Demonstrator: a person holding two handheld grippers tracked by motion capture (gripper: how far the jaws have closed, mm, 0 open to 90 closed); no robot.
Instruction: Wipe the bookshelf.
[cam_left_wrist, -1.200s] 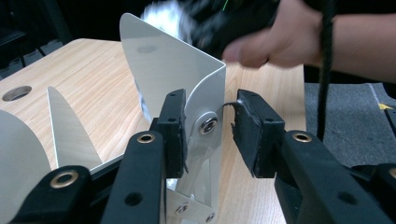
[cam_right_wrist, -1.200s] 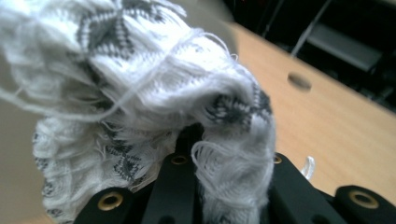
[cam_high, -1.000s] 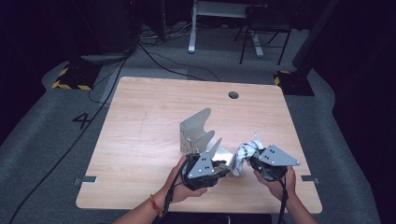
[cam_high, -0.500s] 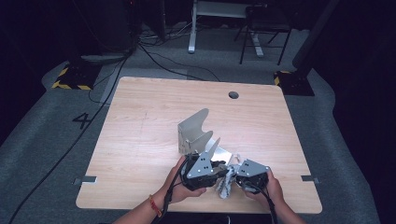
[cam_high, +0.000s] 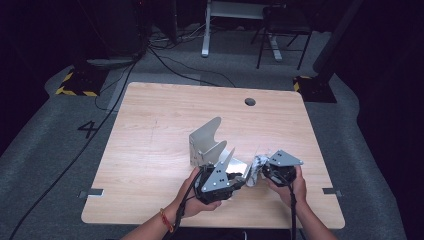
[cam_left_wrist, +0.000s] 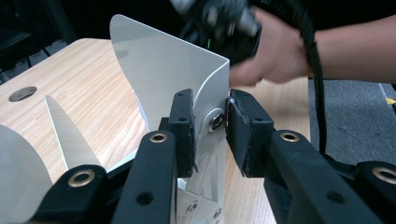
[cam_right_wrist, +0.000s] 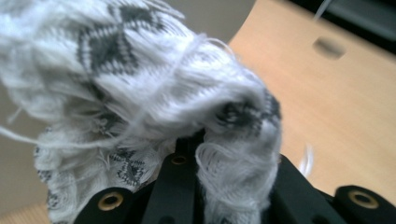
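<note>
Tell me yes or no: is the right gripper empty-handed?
No, in the right gripper view the right gripper is shut on a white and grey knitted cloth that bunches over its jaws.

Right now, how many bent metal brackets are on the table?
2. One metal bracket stands upright near the table's middle, free of both grippers. The other bracket sits nearer the person, its edge between the left gripper's jaws. None seems hidden.
</note>
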